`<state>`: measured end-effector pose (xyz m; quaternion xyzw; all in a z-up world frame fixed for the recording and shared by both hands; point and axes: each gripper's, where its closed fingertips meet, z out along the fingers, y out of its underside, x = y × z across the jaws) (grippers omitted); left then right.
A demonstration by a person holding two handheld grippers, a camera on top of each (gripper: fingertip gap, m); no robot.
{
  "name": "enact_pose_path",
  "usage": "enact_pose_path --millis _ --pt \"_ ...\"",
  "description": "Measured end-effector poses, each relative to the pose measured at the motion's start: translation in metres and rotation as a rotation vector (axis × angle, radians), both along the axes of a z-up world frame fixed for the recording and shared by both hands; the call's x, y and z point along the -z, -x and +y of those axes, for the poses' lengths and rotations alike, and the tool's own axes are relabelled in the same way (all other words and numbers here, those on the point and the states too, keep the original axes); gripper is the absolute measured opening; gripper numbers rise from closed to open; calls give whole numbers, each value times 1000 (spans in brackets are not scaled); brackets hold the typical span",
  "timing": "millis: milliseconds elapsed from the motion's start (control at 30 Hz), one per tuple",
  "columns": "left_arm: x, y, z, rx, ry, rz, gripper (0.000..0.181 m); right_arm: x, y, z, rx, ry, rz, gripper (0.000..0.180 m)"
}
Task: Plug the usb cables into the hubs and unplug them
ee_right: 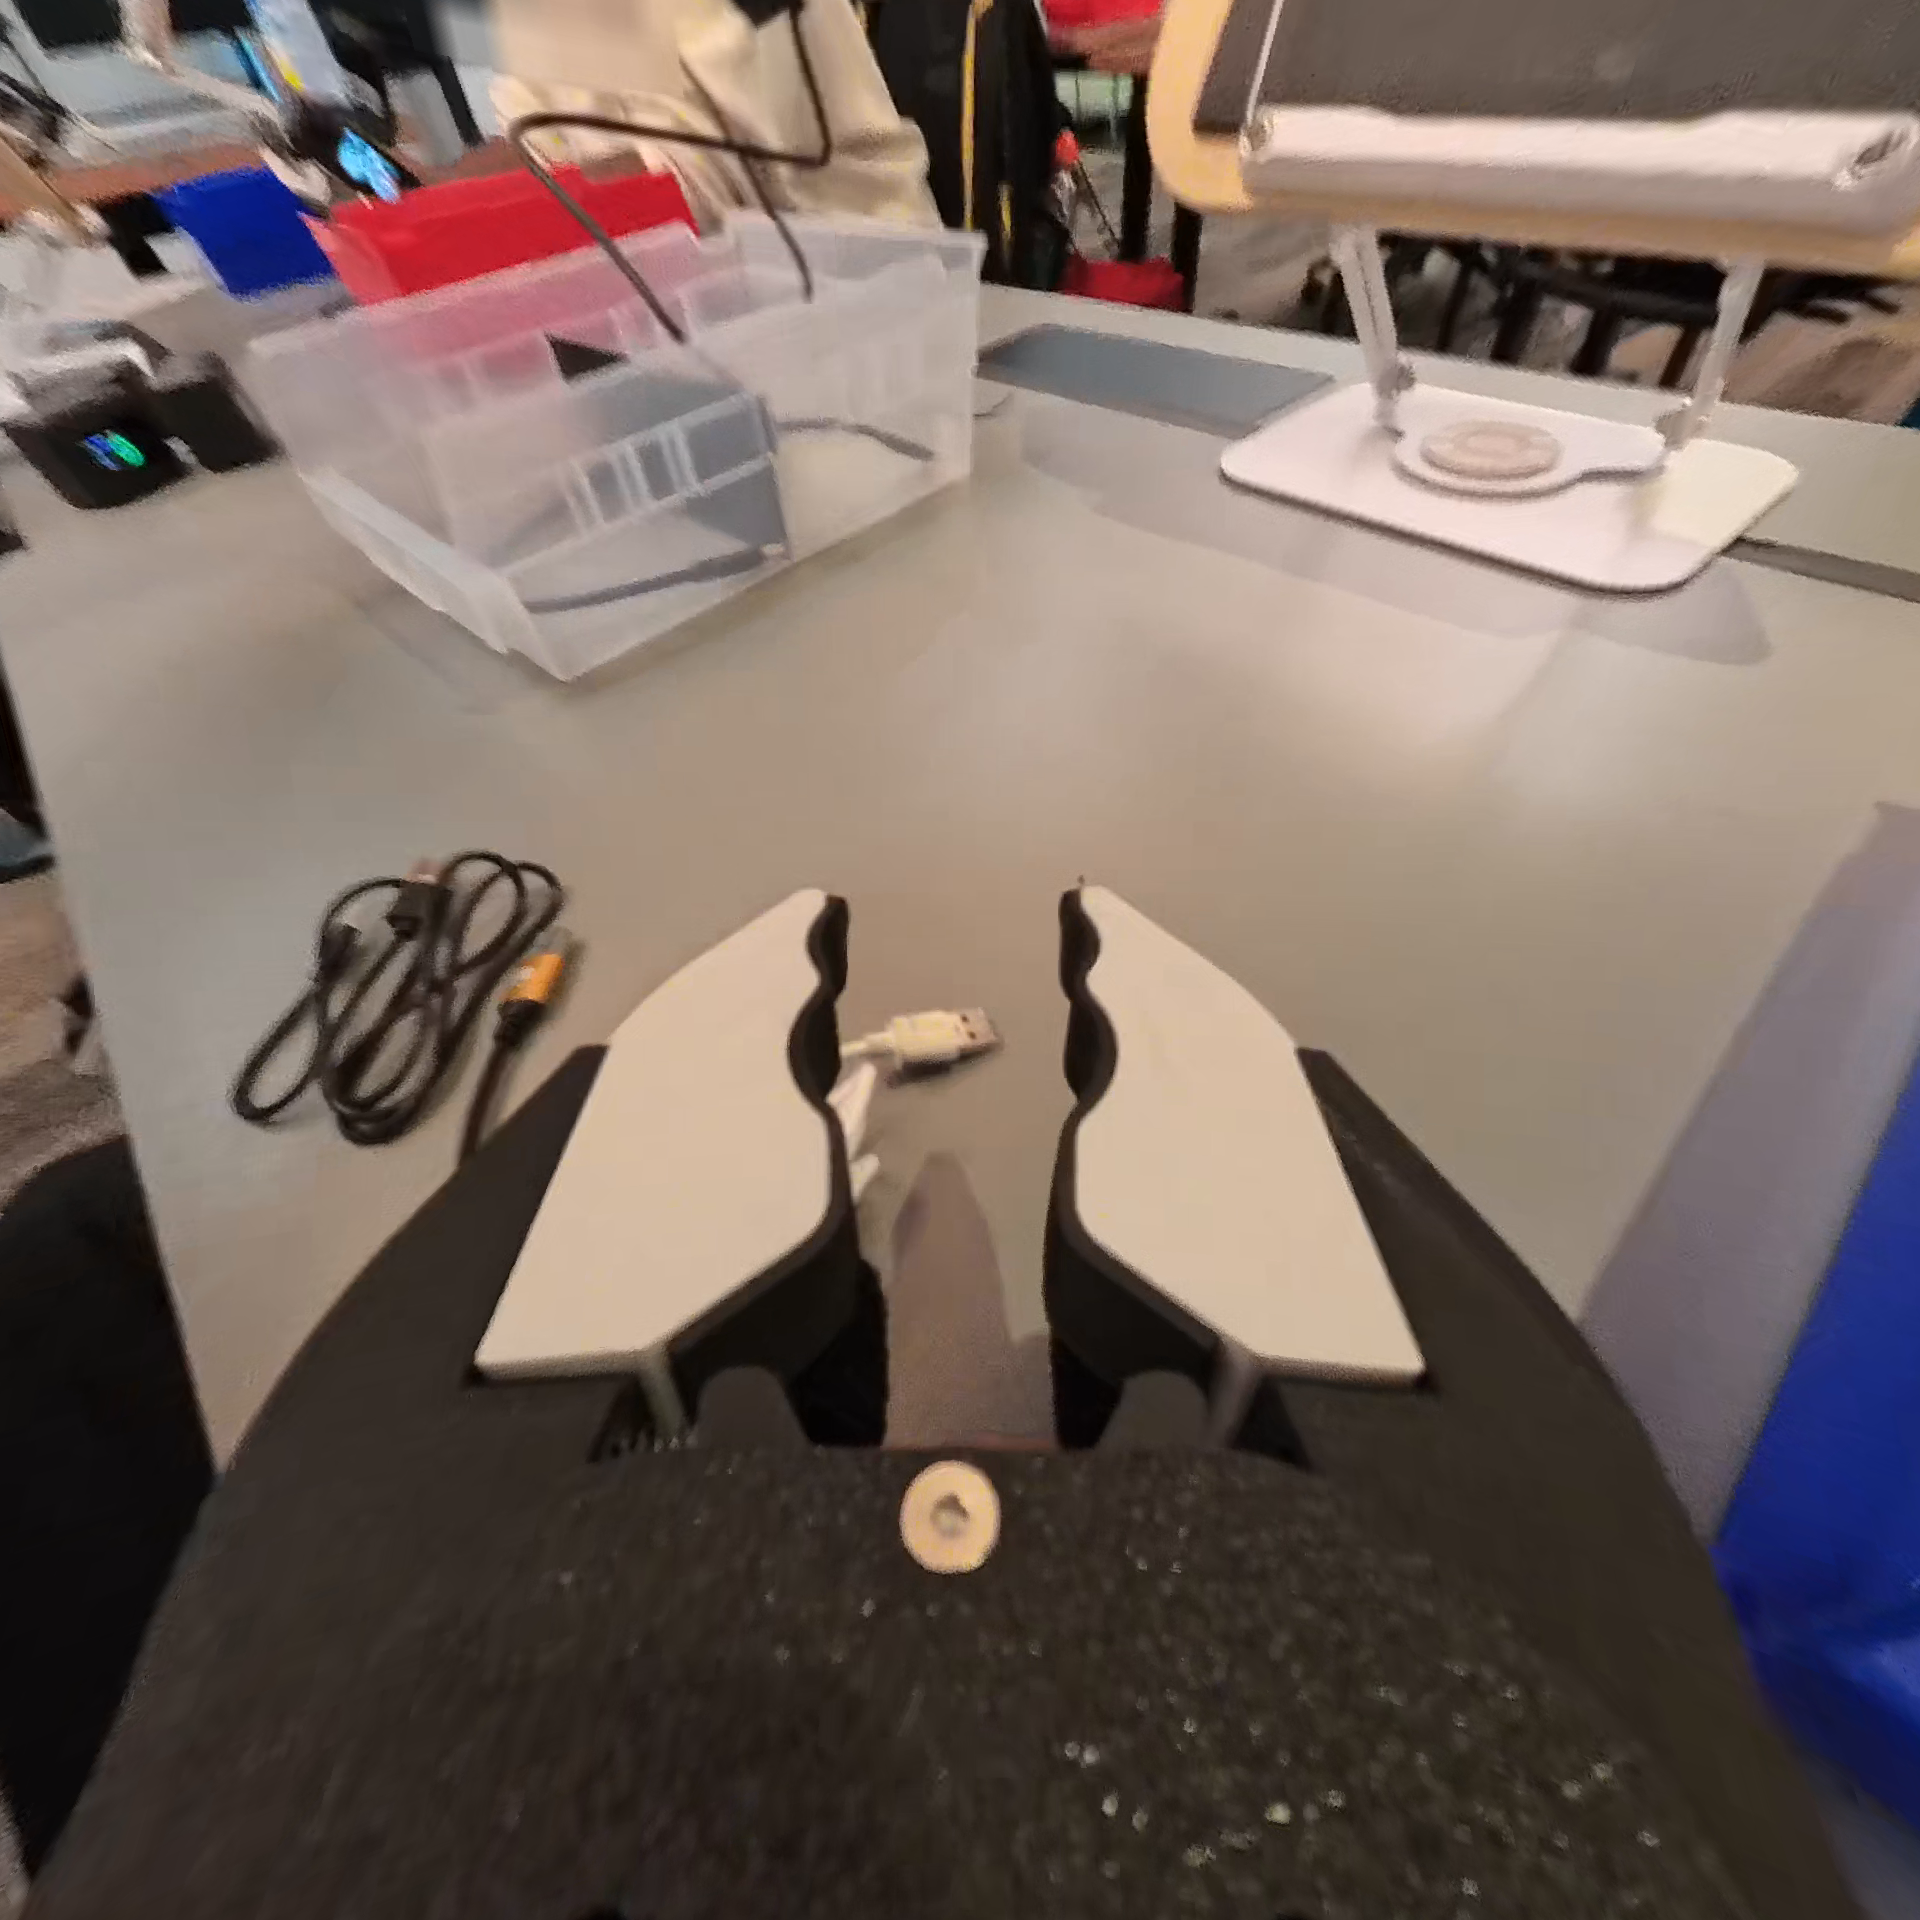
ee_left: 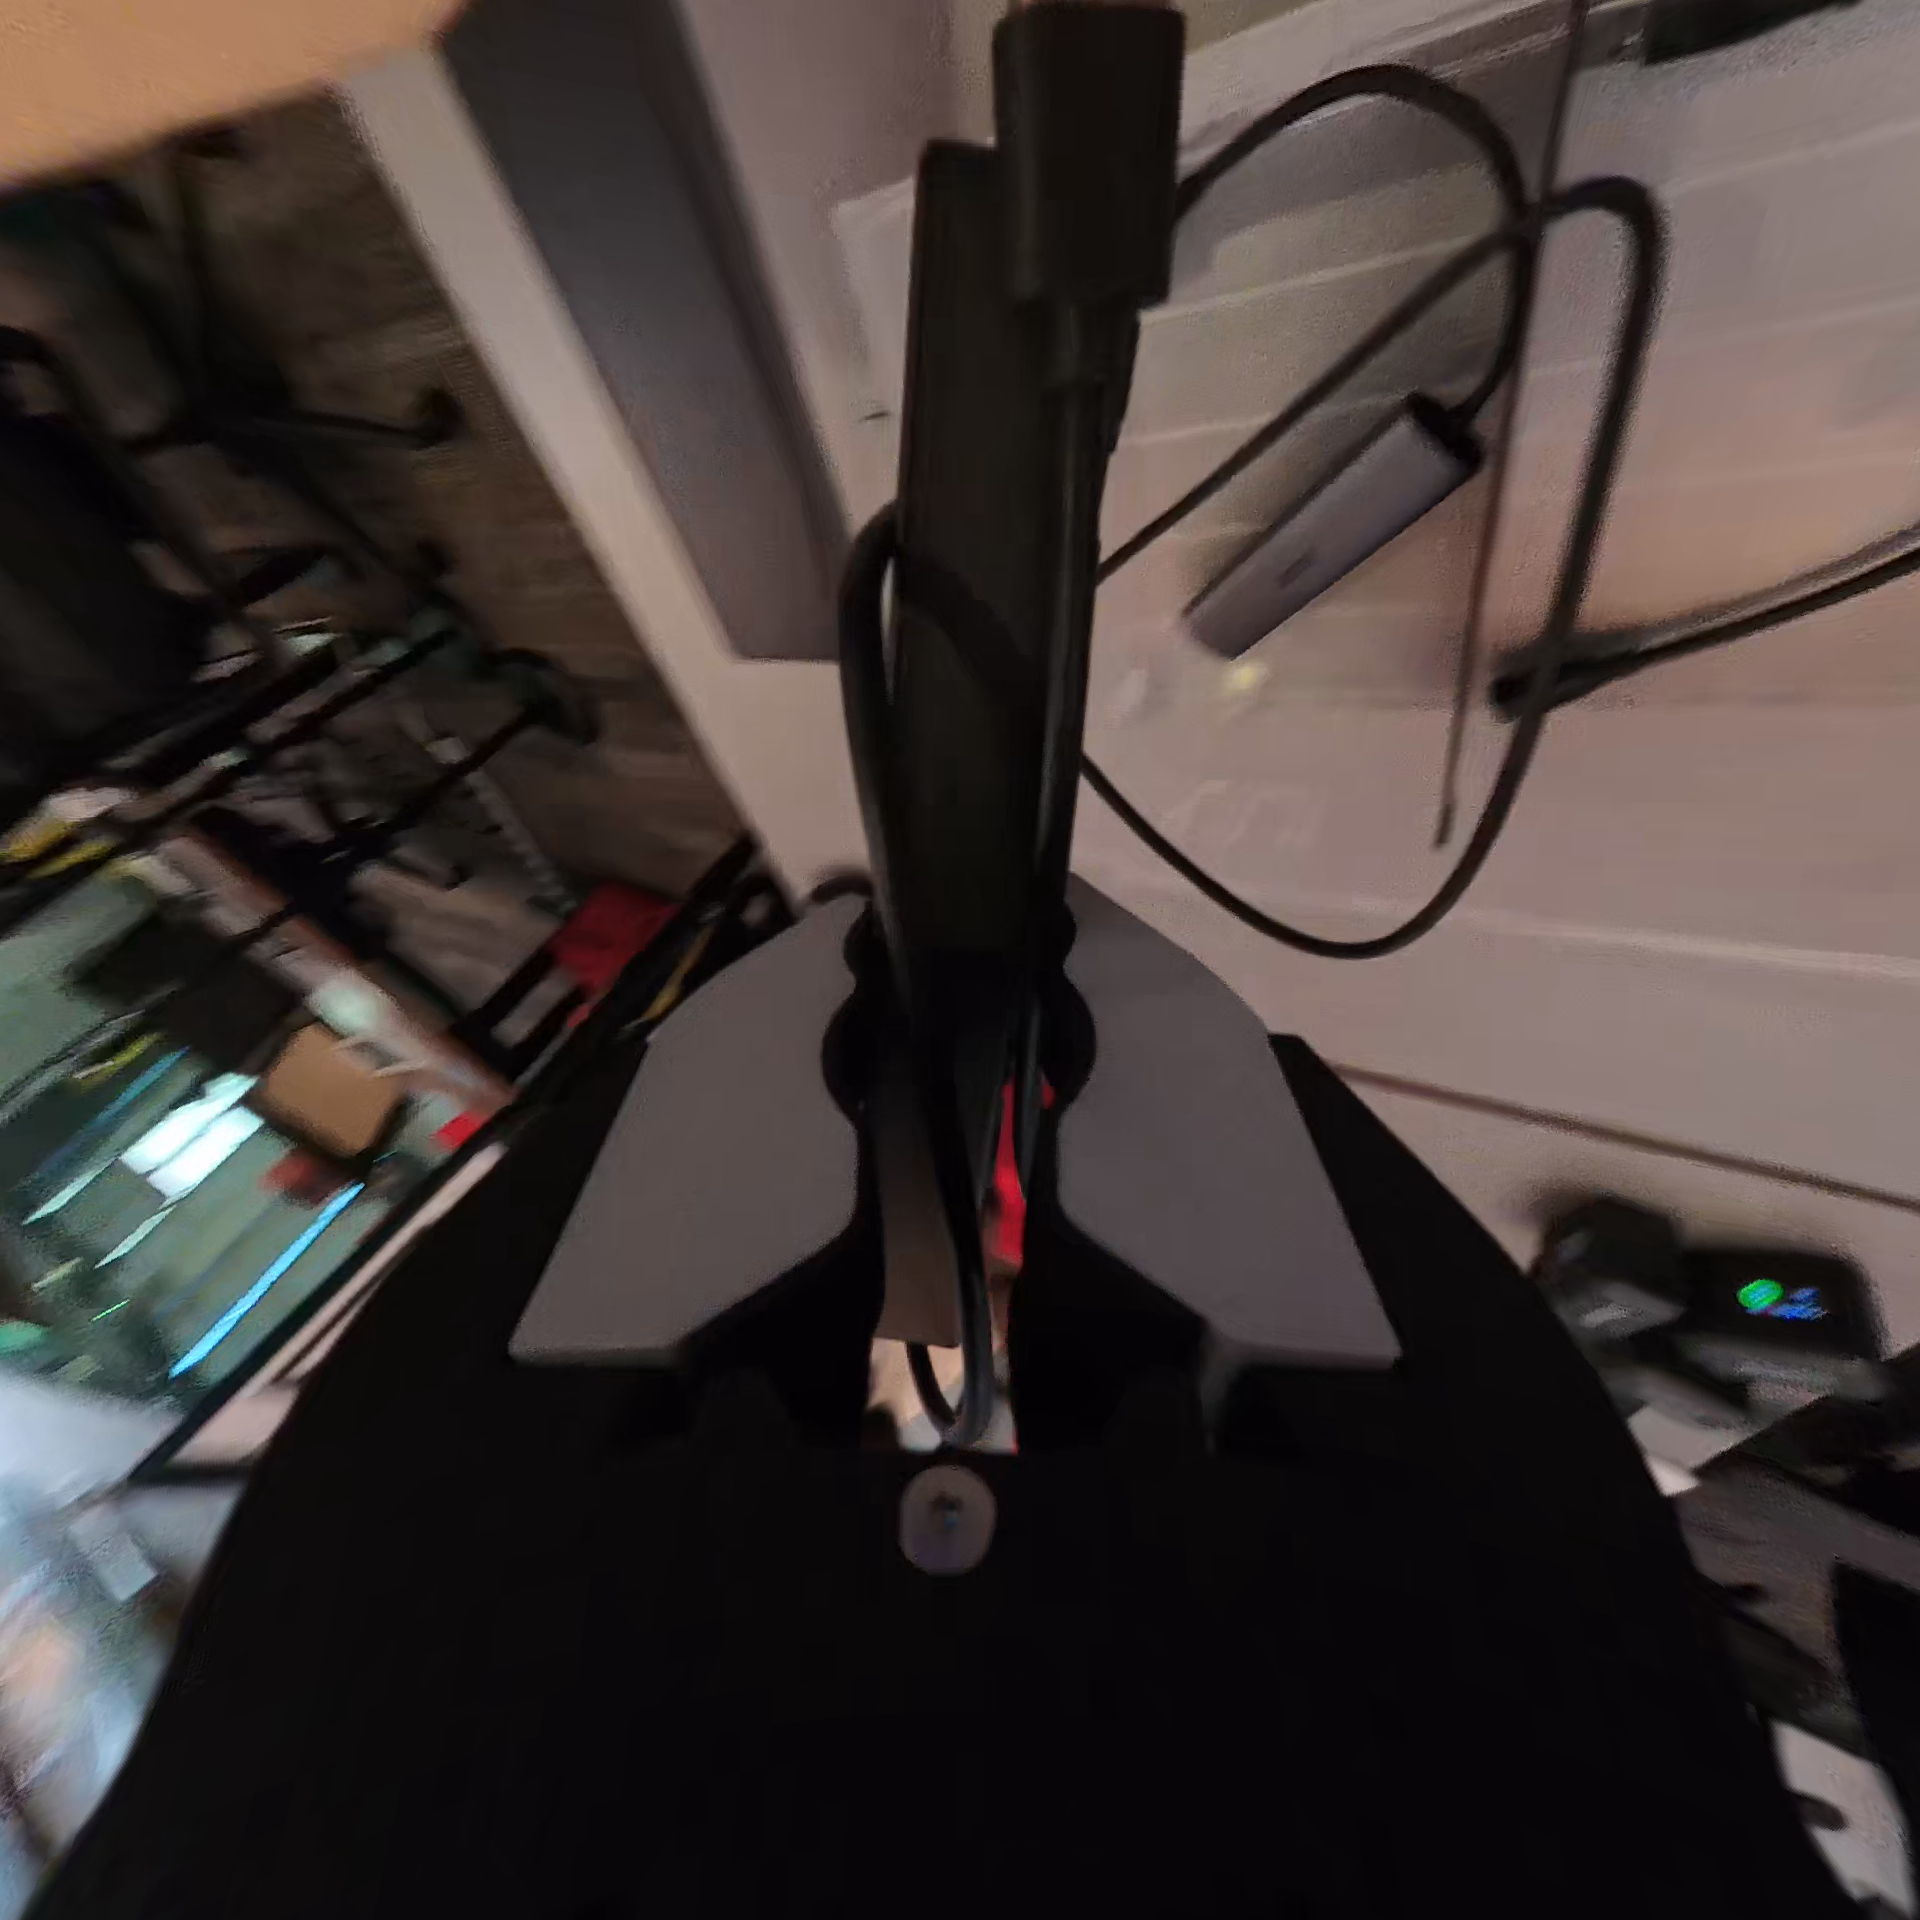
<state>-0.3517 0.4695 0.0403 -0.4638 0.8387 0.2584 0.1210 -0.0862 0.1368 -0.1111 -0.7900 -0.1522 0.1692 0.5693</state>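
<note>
In the left wrist view my left gripper (ee_left: 961,935) is shut on a long black hub (ee_left: 987,623) that sticks out forward, with black cables running along it between the fingers. A black plug (ee_left: 1091,156) sits at the hub's far end. A grey hub (ee_left: 1330,530) with a looped black cable (ee_left: 1351,940) lies beyond, on a pale surface. In the right wrist view my right gripper (ee_right: 954,914) is open and empty just above the table. A white USB plug (ee_right: 935,1034) lies on the table between its fingers. A coiled black cable (ee_right: 405,987) with an orange plug (ee_right: 535,982) lies to the left.
A clear plastic bin (ee_right: 914,343) with dividers and cables stands at the back left of the grey table (ee_right: 1247,779). A white laptop stand (ee_right: 1507,478) is at the back right. A blue object (ee_right: 1829,1455) is at the right edge. A black device with a lit screen (ee_right: 114,447) sits far left.
</note>
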Motion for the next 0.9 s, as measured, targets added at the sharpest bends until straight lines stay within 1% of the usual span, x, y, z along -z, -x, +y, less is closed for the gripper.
enact_pose_path --millis 67,133,167,200,233,267,333,433,500,567,600,667,733,800,833,867,900 --pt "-56 -18 -8 64 -145 24 27 -14 2 -1 -4 -40 29 40" --pt "-104 -41 -22 123 -291 53 27 -19 0 -1 15 -47 8 46" --pt "-120 -56 -33 151 -339 54 27 -21 -2 -1 27 -53 -5 48" --pt "-129 -72 -46 187 -363 50 27 -25 -3 -2 35 -64 -11 48" --pt "-131 -88 -60 223 -365 50 27 -29 -4 -1 44 -76 -14 48" --pt "-125 -104 -74 253 -349 55 27 -35 -5 2 59 -89 -20 48" --pt "-100 -134 -101 307 -294 70 27 -53 -5 13 78 -135 -26 52" --pt "-44 -175 -137 358 -159 95 27 -83 8 39 70 -197 -84 54" --pt "-13 -198 -155 393 -102 110 27 -98 16 56 74 -216 -95 57" --pt "11 -217 -172 413 -41 109 27 -106 14 69 105 -233 -72 57" --pt "20 -224 -180 422 -5 100 27 -103 10 75 126 -221 -66 58" --pt "31 -234 -191 434 33 99 27 -96 3 81 144 -213 -41 58" --pt "38 -240 -197 442 61 99 27 -94 0 82 128 -244 1 56" --pt "42 -244 -202 455 76 103 27 -94 -3 82 106 -270 20 48" --pt "44 -246 -204 459 75 112 27 -94 -5 83 98 -276 21 42" --pt "46 -247 -207 455 75 124 27 -91 -6 85 89 -266 13 34" --pt "46 -248 -207 446 61 138 27 -86 -6 87 70 -234 -4 32"
